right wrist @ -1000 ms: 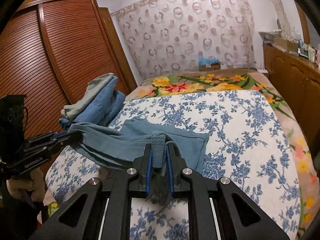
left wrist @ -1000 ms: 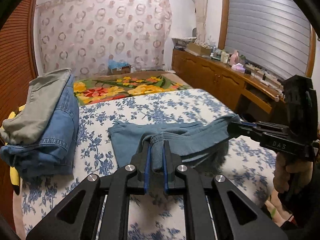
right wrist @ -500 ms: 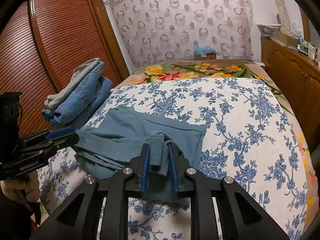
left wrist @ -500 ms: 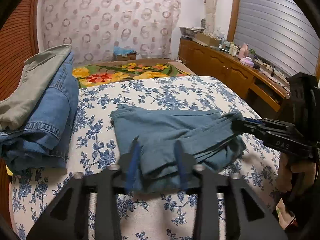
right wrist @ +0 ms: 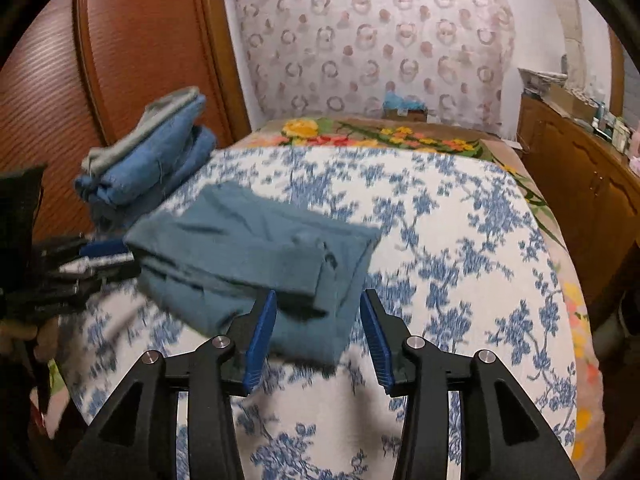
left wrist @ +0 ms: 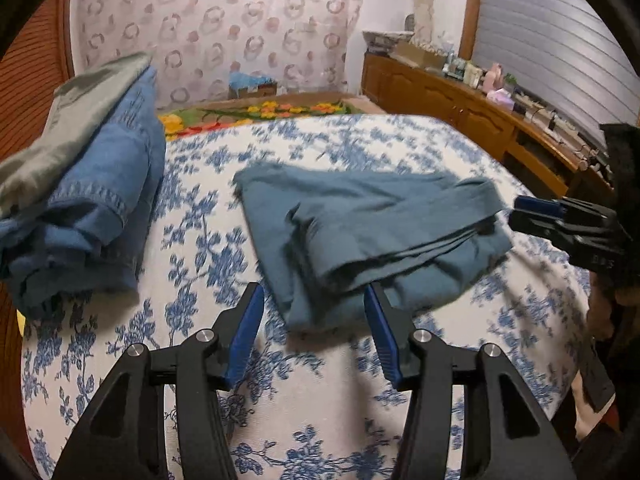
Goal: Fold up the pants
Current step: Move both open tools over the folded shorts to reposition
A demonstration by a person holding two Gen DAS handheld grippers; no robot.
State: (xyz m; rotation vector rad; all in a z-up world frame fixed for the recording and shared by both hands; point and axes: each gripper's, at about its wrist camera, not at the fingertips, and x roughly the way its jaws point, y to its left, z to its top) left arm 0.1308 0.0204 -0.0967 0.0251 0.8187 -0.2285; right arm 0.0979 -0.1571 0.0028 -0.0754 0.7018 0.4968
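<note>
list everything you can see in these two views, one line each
teal pants: one, teal, folded on the bed near both grippers
denim jeans: one, blue, folded at the bed's left edge
grey pants: one, grey-green, on top of the jeans
bedspread: one, white with blue flowers, covering the bed
floral blanket: one, yellow and red, far end of bed
wardrobe: one, brown, left of the bed
sideboard: one, brown, cluttered top, right of the bed
left hand-held gripper: open, empty
right hand-held gripper: open, empty
</note>
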